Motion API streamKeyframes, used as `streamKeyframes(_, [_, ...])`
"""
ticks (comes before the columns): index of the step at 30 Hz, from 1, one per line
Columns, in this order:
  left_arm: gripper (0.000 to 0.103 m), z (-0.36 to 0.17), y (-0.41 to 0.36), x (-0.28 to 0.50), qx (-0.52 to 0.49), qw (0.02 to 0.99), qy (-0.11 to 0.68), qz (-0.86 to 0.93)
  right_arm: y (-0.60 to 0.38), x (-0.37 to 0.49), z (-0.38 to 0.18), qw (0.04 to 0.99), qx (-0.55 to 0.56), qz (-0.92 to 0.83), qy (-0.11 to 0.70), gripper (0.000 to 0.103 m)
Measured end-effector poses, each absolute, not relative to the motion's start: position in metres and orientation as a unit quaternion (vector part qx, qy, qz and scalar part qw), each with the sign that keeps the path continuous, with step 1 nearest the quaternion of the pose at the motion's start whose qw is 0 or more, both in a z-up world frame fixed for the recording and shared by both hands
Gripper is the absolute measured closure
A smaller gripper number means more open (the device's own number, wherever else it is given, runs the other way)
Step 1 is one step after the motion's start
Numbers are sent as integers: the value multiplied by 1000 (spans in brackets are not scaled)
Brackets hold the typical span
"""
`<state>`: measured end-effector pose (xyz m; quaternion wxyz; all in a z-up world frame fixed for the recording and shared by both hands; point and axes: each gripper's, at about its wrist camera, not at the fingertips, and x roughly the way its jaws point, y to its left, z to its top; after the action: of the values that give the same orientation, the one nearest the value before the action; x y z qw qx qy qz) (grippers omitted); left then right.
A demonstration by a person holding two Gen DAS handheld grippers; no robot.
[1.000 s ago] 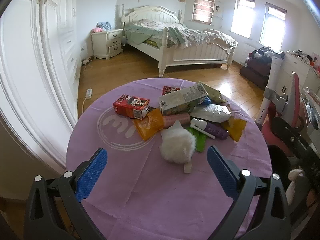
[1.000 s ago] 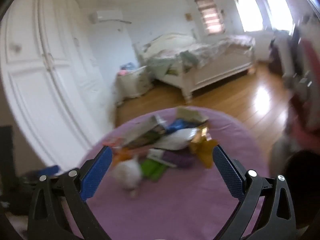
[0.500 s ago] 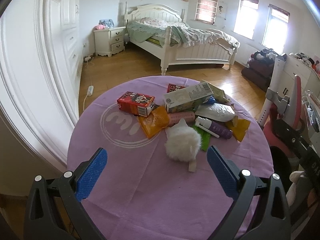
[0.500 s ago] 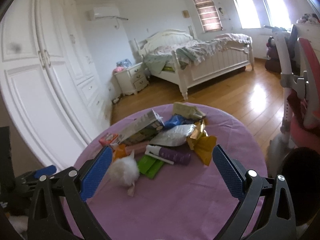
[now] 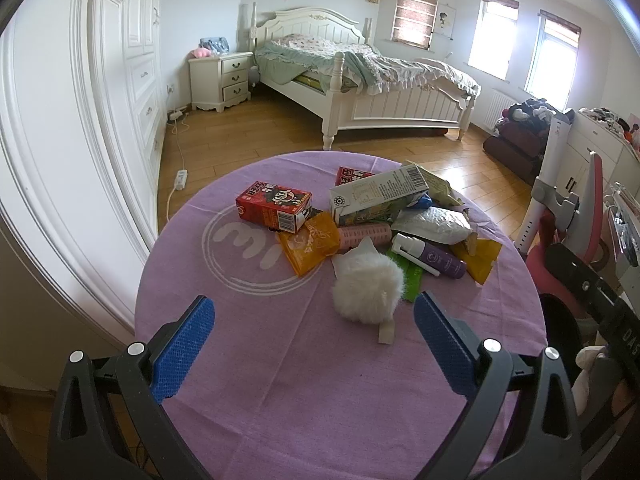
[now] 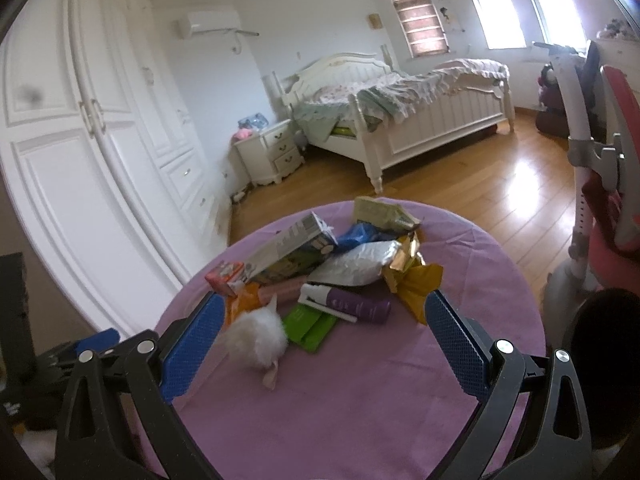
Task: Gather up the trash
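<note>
Now, both grippers hovering wide apart over the purple table (image 5: 280,380) — left gripper (image 5: 314,344), right gripper (image 6: 324,344) — trash pile sitting at the far side, purple tube (image 6: 352,306) lying flat, white cap pointing left, milk carton (image 5: 378,196) resting across the heap, white fluffy ball (image 5: 368,290) nearest.

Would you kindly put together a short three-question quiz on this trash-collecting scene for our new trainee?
1. True or false: the left gripper is shut on the white fluffy ball.
2. Which item lies on the green wrapper? A) the red carton B) the purple bottle C) the orange packet
3. Fill in: the trash sits on a round table with a ____ cloth.

Key
1. False; its jaws stand wide open, short of the ball.
2. B
3. purple

The right gripper is open too.
</note>
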<state>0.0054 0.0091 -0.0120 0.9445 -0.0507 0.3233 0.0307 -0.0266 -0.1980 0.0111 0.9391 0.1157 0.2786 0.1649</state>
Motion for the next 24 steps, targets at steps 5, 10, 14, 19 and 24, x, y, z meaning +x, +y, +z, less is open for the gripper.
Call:
streamKeyframes(5, [5, -12, 9, 5, -53, 946, 320, 29, -198, -27, 10, 938, 117, 168, 281, 4])
streamKeyframes(10, [5, -13, 10, 6, -57, 943, 327, 29, -198, -27, 9, 936, 118, 170, 284, 4])
streamKeyframes(14, [5, -13, 10, 6, -60, 942, 329, 28, -198, -26, 10, 936, 119, 172, 285, 4])
streamKeyframes(19, [5, -13, 11, 6, -60, 941, 331, 28, -198, -27, 9, 935, 120, 172, 287, 4])
streamKeyframes(24, [5, -13, 11, 6, -66, 940, 335, 26, -198, -27, 8, 934, 120, 173, 288, 4])
